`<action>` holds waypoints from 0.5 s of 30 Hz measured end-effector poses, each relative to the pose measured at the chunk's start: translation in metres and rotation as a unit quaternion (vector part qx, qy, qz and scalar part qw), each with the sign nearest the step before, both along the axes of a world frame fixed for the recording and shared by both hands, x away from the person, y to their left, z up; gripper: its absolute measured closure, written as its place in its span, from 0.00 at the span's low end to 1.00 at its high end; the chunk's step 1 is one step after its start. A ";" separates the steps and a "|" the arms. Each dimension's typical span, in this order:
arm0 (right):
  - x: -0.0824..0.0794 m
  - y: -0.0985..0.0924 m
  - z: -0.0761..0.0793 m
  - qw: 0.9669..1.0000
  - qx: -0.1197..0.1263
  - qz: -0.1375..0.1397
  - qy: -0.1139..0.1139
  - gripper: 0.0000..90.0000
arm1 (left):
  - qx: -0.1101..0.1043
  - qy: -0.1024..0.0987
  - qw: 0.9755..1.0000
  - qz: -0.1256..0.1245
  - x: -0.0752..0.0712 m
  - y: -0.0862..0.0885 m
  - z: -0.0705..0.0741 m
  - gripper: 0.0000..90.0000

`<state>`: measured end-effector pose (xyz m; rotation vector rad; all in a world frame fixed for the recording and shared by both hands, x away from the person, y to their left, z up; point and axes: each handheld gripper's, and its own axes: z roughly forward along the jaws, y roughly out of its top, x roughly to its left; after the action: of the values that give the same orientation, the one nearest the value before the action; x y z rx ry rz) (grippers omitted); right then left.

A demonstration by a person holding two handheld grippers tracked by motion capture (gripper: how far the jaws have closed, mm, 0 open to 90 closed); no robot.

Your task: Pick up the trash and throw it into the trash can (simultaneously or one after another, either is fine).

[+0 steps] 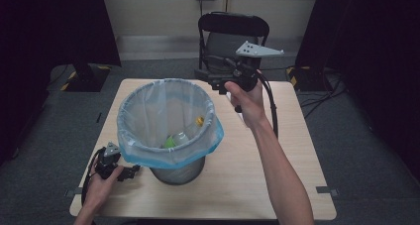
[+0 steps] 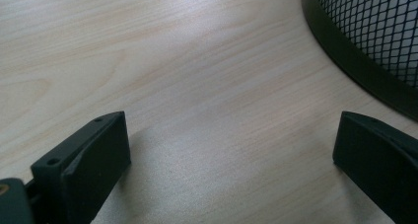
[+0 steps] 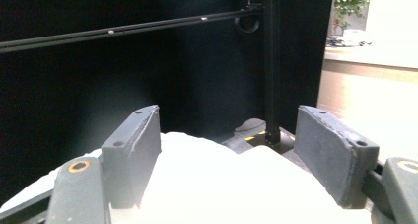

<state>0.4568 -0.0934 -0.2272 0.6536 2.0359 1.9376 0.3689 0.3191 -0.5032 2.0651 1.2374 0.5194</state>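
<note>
A black mesh wastebasket [image 1: 179, 173] lined with a pale blue bag [image 1: 148, 158] stands on the wooden table [image 1: 247, 175]. Inside lie a clear bottle with a yellow cap [image 1: 190, 131] and something green [image 1: 170, 142]. My left gripper [image 1: 130, 173] rests on the table by the basket's lower left, jaws open and empty [image 2: 231, 155], with the basket's base [image 2: 345, 51] just beyond the right jaw. My right gripper [image 1: 210, 79] is held in the air over the basket's far right rim. It stands open [image 3: 226, 140], nothing between its pads, above the blurred pale bag [image 3: 212, 184].
A black folding chair [image 1: 233, 36] stands behind the table's far edge. Dark curtains and stands flank both sides. Bare tabletop lies to the right of the basket and along the front edge.
</note>
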 end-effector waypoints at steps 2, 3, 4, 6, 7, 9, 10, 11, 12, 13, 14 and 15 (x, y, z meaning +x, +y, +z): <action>0.000 -0.005 -0.002 1.000 -0.002 -0.006 0.002 0.28 | 0.001 0.000 1.000 0.000 0.000 0.000 0.000 0.00; 0.001 -0.008 -0.004 1.000 -0.003 -0.010 0.002 0.27 | 0.000 0.000 1.000 0.000 0.000 0.000 0.000 0.00; 0.002 -0.013 -0.008 1.000 -0.003 -0.016 0.007 0.27 | 0.000 0.000 1.000 0.000 0.000 0.000 0.000 0.00; 0.002 -0.015 -0.009 1.000 -0.003 -0.018 0.008 0.27 | 0.001 0.000 1.000 0.000 0.000 0.000 0.000 0.00; 0.002 -0.017 -0.010 1.000 -0.004 -0.020 0.009 0.27 | 0.001 0.000 1.000 0.000 0.000 0.000 0.000 0.00; 0.003 -0.024 -0.013 1.000 -0.005 -0.030 0.009 0.27 | 0.000 0.000 1.000 0.000 0.000 0.000 0.000 0.00; 0.004 -0.026 -0.013 0.999 -0.005 -0.032 0.010 0.27 | 0.000 0.000 1.000 0.000 0.000 0.000 0.000 0.00; 0.004 -0.026 -0.013 0.999 -0.005 -0.032 0.010 0.27 | 0.000 0.000 1.000 0.000 0.000 0.000 0.000 0.00; 0.005 -0.030 -0.015 0.999 -0.009 -0.043 0.008 0.26 | 0.001 0.000 1.000 0.000 0.000 0.000 0.000 0.00; 0.006 -0.032 -0.015 0.999 -0.010 -0.048 0.008 0.26 | 0.001 -0.001 1.000 0.000 0.000 0.000 0.000 0.00; 0.006 -0.032 -0.015 0.999 -0.010 -0.048 0.008 0.26 | 0.001 -0.001 1.000 0.000 0.000 0.000 0.000 0.00; 0.008 -0.038 -0.019 0.998 -0.013 -0.059 0.011 0.26 | 0.000 0.000 1.000 0.000 0.000 0.000 0.000 0.00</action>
<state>0.4648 -0.1310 -0.2460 0.7743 1.9845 1.8434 0.3689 0.3191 -0.5032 2.0654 1.2371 0.5194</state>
